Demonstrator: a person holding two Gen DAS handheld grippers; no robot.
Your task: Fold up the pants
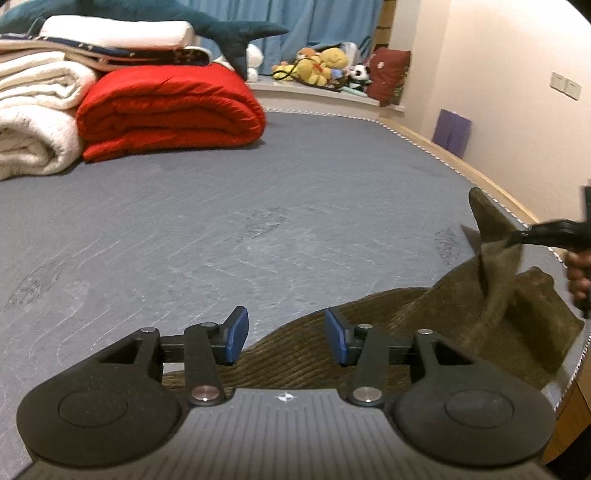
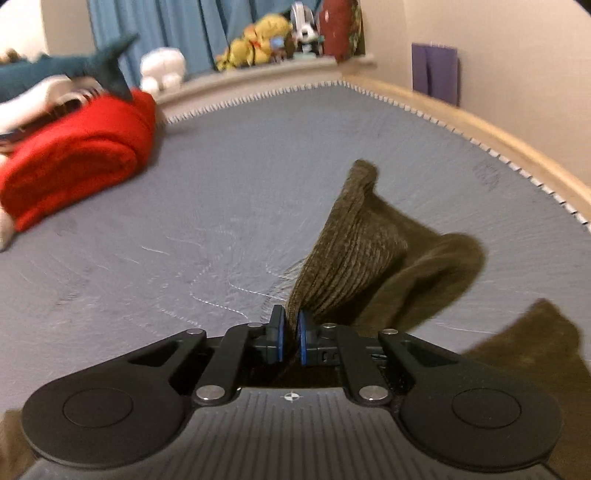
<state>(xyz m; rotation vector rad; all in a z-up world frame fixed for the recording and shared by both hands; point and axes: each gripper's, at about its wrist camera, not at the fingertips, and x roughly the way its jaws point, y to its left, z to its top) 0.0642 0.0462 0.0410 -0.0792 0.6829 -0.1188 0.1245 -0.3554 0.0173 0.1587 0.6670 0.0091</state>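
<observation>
Olive-brown corduroy pants (image 1: 314, 354) lie at the near right of the grey mattress (image 1: 221, 221). My left gripper (image 1: 286, 338) is open and empty, its blue pads just above the near edge of the pants. My right gripper (image 2: 290, 336) is shut on a fold of the pants (image 2: 354, 243) and lifts it off the mattress (image 2: 221, 184), so the cloth stands up in a peak. In the left wrist view the right gripper (image 1: 517, 236) shows at the far right, pinching the raised cloth.
A red folded quilt (image 1: 166, 110) and white rolled blankets (image 1: 33, 110) are stacked at the far left of the mattress. A plush shark (image 1: 221, 26) lies on them. Stuffed toys (image 1: 321, 66) sit on the window ledge. The wooden bed edge (image 1: 480, 173) runs along the right.
</observation>
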